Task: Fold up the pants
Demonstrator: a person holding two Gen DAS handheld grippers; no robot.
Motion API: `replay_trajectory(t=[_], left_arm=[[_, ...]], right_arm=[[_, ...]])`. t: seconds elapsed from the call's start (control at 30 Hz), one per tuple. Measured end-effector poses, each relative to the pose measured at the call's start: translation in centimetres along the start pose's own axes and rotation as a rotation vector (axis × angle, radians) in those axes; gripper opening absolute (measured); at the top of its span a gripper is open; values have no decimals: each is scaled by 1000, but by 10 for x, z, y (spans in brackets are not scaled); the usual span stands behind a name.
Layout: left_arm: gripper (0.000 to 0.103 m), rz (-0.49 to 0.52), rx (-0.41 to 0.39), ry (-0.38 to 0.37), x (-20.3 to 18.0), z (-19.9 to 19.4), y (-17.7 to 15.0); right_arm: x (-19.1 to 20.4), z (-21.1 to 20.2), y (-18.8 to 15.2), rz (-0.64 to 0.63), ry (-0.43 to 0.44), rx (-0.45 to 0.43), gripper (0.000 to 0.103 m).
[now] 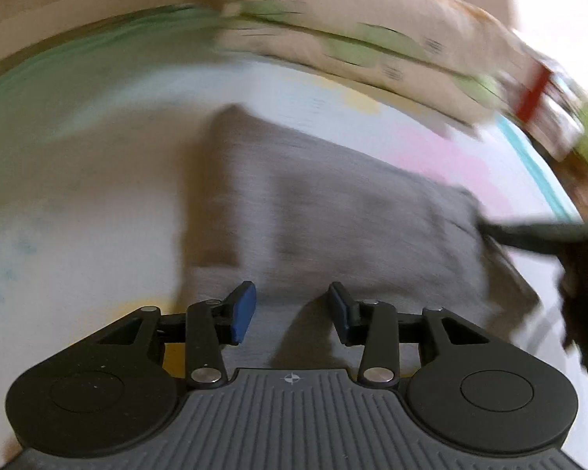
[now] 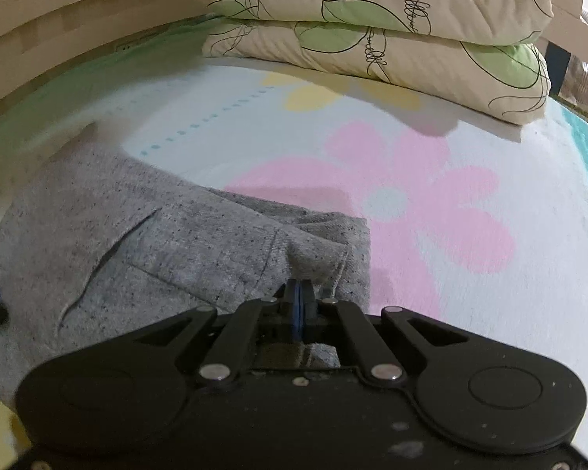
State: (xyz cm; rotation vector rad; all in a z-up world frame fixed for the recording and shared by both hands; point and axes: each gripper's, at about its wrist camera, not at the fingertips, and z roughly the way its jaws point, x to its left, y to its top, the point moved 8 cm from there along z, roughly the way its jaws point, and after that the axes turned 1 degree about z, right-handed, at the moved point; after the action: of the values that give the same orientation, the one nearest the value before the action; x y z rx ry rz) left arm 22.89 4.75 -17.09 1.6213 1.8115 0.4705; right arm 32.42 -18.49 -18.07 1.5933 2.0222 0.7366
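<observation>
Right tool (image 2: pixel 300 305) is clenched on a pinch of the grey sweatpants (image 2: pixel 168 235) at their right edge; left tool (image 1: pixel 292 309) hangs released above them, nothing between its pads. On the flowered bed sheet (image 2: pixel 431 203) the pants already lie as a compact folded block, though blur hides the layers. Probably one last fold or smoothing remains.

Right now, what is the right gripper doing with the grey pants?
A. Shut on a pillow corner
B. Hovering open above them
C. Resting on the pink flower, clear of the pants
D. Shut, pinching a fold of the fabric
D: in the right wrist view the right gripper has its blue pads pressed together on a raised fold of the grey pants.
</observation>
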Motion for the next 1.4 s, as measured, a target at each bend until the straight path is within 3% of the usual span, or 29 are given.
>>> replay_trajectory(t=[0.13,0.23,0.37,0.47,0.6,0.77,1.0,1.23,1.4], left_arm=[[40,-91,24,93,35,0,5],[40,-129,4,106,43,-5,14],[40,-70,-40,94,30,-10,29],[40,-6,-59,68,10,-4,46],[40,14,-6,82,-3,28,59],[46,-72,64,116,21,57,62],[45,-42,26,145,10,24,63],[45,-10,15,115,-25,-14,48],[45,15,32,161,-41,-43,35]], right_arm=[[-6,-2,-1,-14,5,-2,0],[-9,-3,1,21,19,-4,2],[-15,-17,9,46,1,-62,14],[-10,-37,14,41,4,-121,15],[1,-48,10,28,40,-124,19],[6,-38,-4,-9,34,-76,20],[1,-54,-6,85,45,-74,25],[26,-93,-4,106,110,-81,35],[46,-127,-7,97,134,-83,40]])
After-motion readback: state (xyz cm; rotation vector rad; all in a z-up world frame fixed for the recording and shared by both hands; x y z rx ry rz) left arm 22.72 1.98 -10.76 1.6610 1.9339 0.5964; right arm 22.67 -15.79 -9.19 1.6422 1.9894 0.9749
